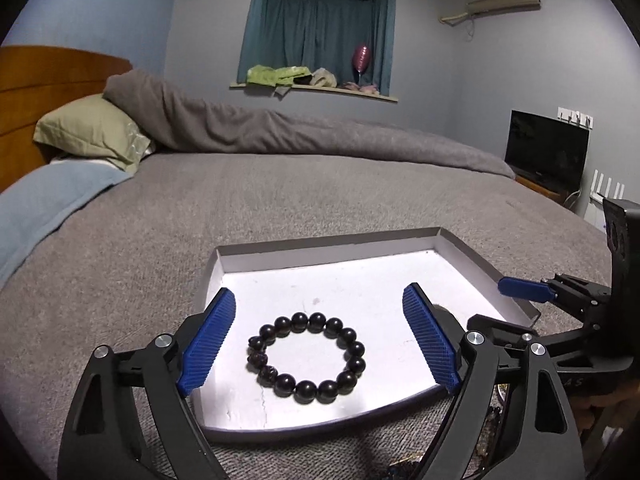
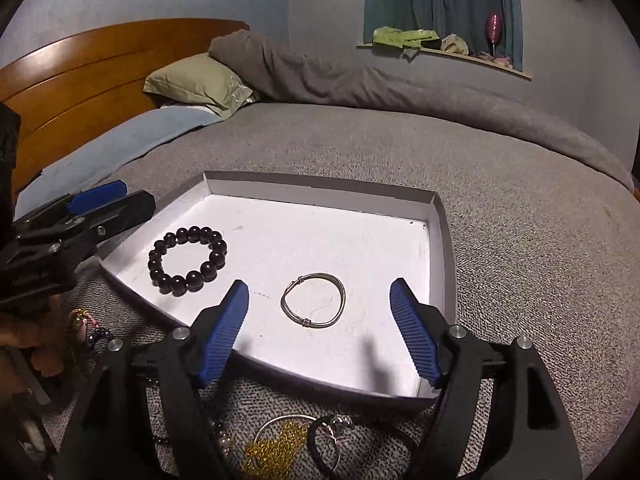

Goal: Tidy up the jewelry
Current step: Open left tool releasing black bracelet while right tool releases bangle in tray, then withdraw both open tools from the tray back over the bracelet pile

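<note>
Left wrist: hand-held gripper (image 1: 318, 344) wide open, empty.

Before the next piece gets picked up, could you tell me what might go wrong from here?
The tray sits on a soft bed cover, so pressing its rim could tip it and slide the bead bracelet and silver bangle. The remaining pile looks tangled, so the open right gripper may lift several pieces together.
</note>
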